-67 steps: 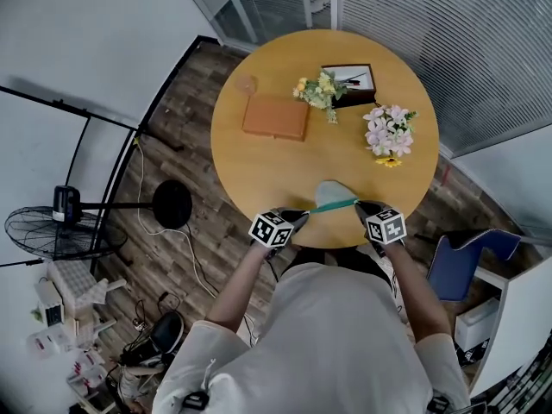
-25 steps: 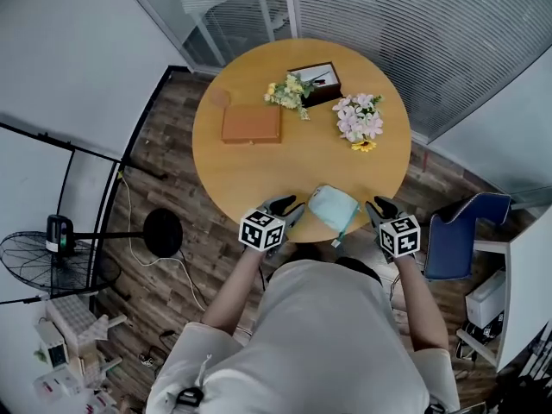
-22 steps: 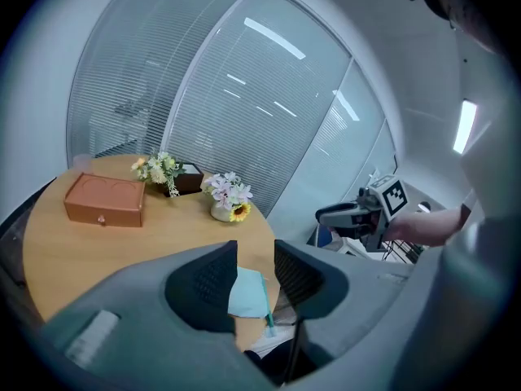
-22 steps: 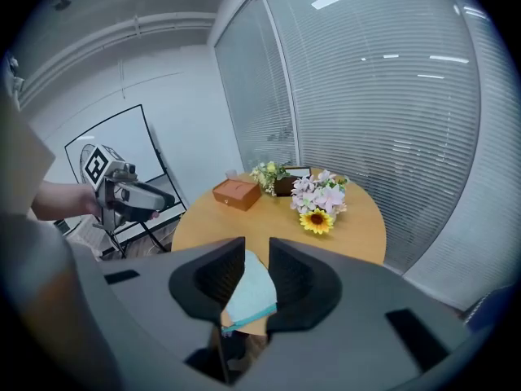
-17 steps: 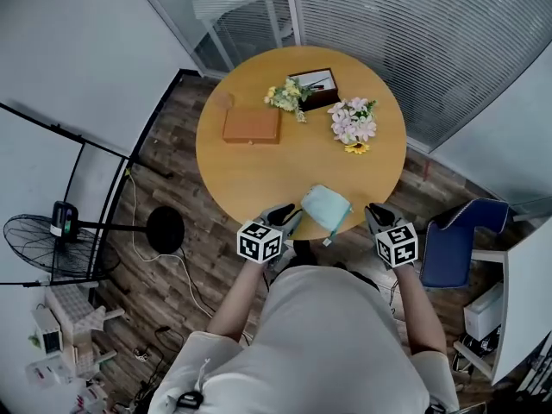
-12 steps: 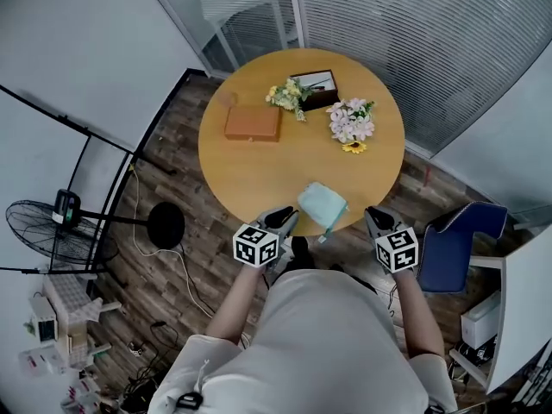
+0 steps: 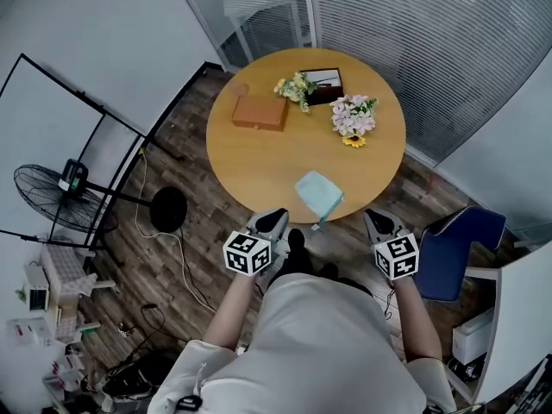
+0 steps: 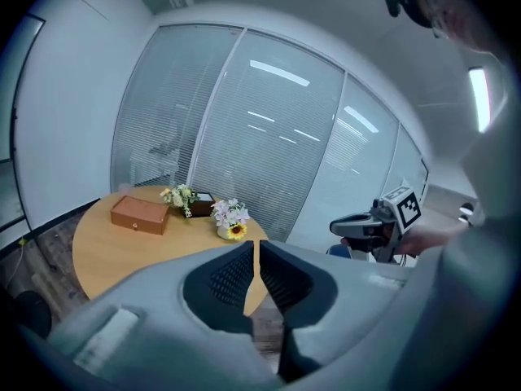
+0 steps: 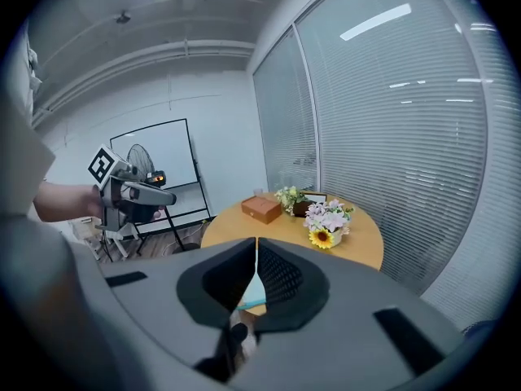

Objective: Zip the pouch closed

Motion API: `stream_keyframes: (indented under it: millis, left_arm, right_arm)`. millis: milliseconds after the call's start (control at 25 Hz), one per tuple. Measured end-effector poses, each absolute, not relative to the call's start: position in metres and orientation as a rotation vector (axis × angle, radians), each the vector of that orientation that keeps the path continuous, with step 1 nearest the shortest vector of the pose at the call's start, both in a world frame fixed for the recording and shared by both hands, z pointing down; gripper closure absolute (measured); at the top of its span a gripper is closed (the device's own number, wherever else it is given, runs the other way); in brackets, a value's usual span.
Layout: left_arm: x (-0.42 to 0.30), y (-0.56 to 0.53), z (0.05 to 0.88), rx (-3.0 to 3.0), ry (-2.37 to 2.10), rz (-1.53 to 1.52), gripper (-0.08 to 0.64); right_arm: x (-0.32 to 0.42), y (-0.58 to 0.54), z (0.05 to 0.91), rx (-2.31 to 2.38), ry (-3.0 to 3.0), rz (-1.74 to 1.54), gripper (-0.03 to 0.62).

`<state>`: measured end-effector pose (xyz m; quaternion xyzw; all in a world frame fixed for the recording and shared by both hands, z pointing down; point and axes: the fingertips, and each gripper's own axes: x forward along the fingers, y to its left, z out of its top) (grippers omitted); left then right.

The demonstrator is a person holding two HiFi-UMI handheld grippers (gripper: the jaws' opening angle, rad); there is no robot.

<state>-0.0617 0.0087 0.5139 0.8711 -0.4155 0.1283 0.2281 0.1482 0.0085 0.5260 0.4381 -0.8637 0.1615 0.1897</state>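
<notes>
The pale teal pouch [image 7: 318, 192] lies flat on the round wooden table [image 7: 259, 158] near its front edge, its dark teal pull tab hanging over the rim. Both grippers are held off the table, well short of the pouch. My left gripper [image 7: 272, 221] [image 8: 256, 255] is closing: only a thin slit shows between its jaws, with nothing in it. My right gripper [image 7: 378, 222] [image 9: 256, 259] is likewise closing on nothing. Each gripper shows in the other's view, the right gripper [image 8: 335, 228] and the left gripper [image 9: 167, 195], both level in the air.
On the far half of the table stand an orange box [image 7: 260, 111], a yellow bouquet [image 7: 295, 85], a dark frame [image 7: 323, 83] and a pot of pink flowers [image 7: 351, 115]. A blue chair [image 7: 457, 248] is at the right, a fan [image 7: 60, 197] and a stand base [image 7: 169, 207] at the left.
Both grippers, which held the pouch stretched between them, have let go, drawn back from the table and closed. The pouch now lies flat, farther from them.
</notes>
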Motion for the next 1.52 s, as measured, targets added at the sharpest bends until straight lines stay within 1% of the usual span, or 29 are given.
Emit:
stream_keyframes:
  millis: [480,600,1000,1520]
  left_arm:
    - [-0.077,0.048,0.484,2.434,-1.084,0.306,0.54]
    - [-0.086,0.052,0.473,2.483,-1.049,0.339,0.54]
    - [-0.111,0.035,0.451,2.578,-0.975,0.345,0.54]
    - [-0.124,0.018,0.444,2.594,-0.957,0.307,0.54]
  right_arm:
    - [0.134,0.043,0.499,1.199,-2.454,0.365,0.589]
    - [0.128,0.045,0.489,1.209,-2.449,0.326,0.589]
    - [0.112,0.039,0.46,1.317,-2.411,0.245,0.591]
    - [0.113,0.03,0.453,1.399,-2.374,0.247,0.589]
